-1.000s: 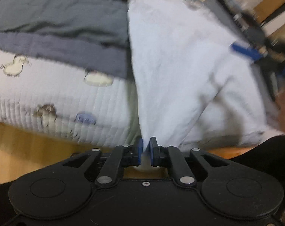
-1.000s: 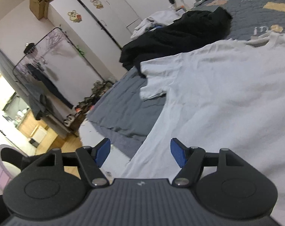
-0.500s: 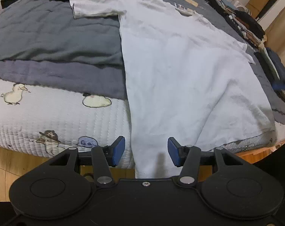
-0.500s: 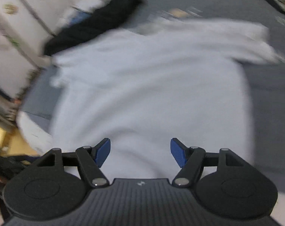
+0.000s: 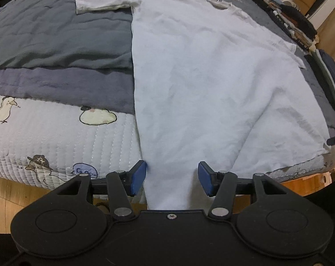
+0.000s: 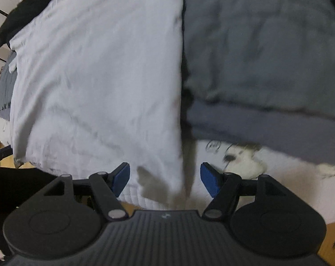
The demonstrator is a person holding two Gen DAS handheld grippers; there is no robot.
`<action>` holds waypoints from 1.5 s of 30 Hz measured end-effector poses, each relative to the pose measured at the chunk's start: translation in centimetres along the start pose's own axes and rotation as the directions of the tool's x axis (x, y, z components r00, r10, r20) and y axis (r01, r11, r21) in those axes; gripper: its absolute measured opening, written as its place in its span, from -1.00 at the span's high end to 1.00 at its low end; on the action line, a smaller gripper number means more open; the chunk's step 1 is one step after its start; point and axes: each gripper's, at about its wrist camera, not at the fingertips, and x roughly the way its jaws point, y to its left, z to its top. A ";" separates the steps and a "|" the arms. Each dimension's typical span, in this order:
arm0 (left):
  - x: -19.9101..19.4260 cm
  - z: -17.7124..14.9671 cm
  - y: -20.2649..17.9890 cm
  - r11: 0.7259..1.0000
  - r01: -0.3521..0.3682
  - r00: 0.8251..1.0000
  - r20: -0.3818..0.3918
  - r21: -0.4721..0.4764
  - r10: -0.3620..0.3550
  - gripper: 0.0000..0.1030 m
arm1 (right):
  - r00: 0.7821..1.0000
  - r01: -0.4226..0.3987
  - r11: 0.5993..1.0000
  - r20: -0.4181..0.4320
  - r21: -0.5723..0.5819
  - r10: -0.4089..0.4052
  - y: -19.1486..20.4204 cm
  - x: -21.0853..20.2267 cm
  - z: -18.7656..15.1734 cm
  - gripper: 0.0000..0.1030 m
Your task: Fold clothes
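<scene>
Now the white shirt (image 5: pixel 207 84) overhangs the bed edge (image 5: pixel 56 146); left gripper (image 5: pixel 171 178) gapes around its hem, right gripper (image 6: pixel 165 179) narrowing, empty.

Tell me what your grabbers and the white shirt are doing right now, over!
Left gripper open, shirt corner between its pads. Right gripper closing, nothing gripped. White shirt spread flat on the bed, hem hanging over the edge. Nothing in the way.
</scene>
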 end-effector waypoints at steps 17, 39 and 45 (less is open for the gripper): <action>-2.4 1.3 0.4 0.993 0.009 0.992 -0.126 0.116 0.006 0.85 | 0.999 -0.008 0.992 0.047 -0.125 0.014 0.9 -8.4 -2.6 0.88; -3.1 12.0 6.3 0.844 0.256 0.859 0.511 -0.470 0.024 -0.03 | 0.719 -0.214 0.944 0.614 -0.250 0.325 21.9 -5.6 7.9 -0.11; -0.8 14.6 8.7 0.791 0.292 0.839 0.541 -0.538 0.058 -0.04 | 0.712 -0.271 0.901 0.559 -0.337 0.424 27.9 -1.9 12.3 -0.11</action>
